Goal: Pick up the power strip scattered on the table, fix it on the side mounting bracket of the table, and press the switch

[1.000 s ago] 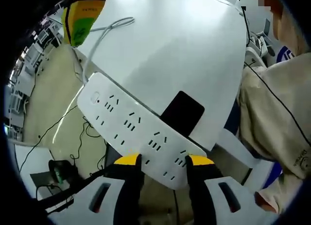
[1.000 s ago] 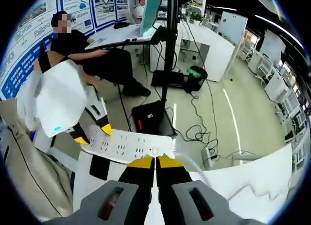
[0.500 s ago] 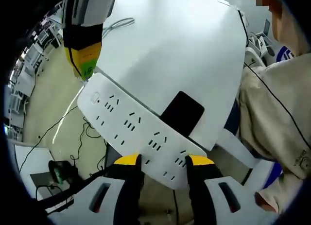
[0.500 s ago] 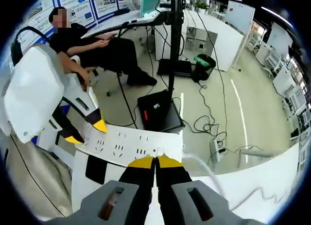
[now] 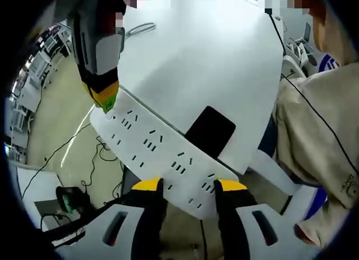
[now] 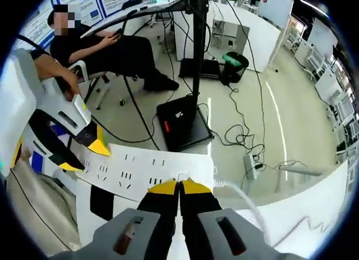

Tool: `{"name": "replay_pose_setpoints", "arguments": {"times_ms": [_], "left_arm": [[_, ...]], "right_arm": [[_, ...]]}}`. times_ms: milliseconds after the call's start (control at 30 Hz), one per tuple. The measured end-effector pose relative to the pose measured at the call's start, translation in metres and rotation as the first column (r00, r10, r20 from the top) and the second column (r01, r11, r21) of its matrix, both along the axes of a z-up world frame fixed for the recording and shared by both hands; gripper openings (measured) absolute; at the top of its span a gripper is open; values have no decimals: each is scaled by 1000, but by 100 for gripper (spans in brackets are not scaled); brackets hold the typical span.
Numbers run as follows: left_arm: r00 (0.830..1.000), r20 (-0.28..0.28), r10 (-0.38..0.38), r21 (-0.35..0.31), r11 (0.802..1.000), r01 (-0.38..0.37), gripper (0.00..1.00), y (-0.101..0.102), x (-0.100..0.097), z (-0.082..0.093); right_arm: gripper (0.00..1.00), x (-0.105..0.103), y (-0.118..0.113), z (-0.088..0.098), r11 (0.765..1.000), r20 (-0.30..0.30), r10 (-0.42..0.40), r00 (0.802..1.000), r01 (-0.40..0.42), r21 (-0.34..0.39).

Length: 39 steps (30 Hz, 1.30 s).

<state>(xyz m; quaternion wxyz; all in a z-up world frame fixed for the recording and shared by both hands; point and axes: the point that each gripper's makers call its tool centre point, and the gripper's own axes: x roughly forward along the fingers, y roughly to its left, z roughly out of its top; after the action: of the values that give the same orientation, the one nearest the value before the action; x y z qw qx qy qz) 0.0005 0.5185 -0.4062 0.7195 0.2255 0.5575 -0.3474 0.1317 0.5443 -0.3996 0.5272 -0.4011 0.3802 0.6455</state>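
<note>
Left gripper: jaws parted, clamping power strip end. Right gripper: jaws closed together, tips pressing strip's opposite end.

No legible txt; wall posters too blurry.

The right gripper has come down onto the switch end of the power strip

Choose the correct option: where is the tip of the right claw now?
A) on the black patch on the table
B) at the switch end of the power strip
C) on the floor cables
B: the shut right claw touches the power strip at its switch end, where the white cable leaves.
</note>
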Motion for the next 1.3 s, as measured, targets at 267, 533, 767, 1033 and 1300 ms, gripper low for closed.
{"name": "replay_pose_setpoints", "arguments": {"times_ms": [267, 533, 767, 1033, 1300], "left_arm": [[1000, -17, -6, 22, 1000, 7, 42, 0, 0, 0], [999, -35, -8, 48, 999, 10, 42, 1, -1, -1], [999, -33, -6, 45, 999, 7, 42, 1, -2, -1], [1000, -31, -7, 35, 999, 8, 41, 1, -2, 0], [1000, -28, -5, 32, 999, 6, 41, 1, -1, 0]], "right_arm": [[0, -4, -2, -8, 1000, 5, 0, 1000, 0, -22], [0, -5, -1, -8, 999, 40, 30, 999, -28, -40], [0, -4, -1, -8, 998, 32, 16, 999, -14, -54], [0, -3, 0, -11, 992, -25, -61, 998, 58, -116], [0, -4, -2, -9, 987, -10, -72, 997, 69, -145]]}}
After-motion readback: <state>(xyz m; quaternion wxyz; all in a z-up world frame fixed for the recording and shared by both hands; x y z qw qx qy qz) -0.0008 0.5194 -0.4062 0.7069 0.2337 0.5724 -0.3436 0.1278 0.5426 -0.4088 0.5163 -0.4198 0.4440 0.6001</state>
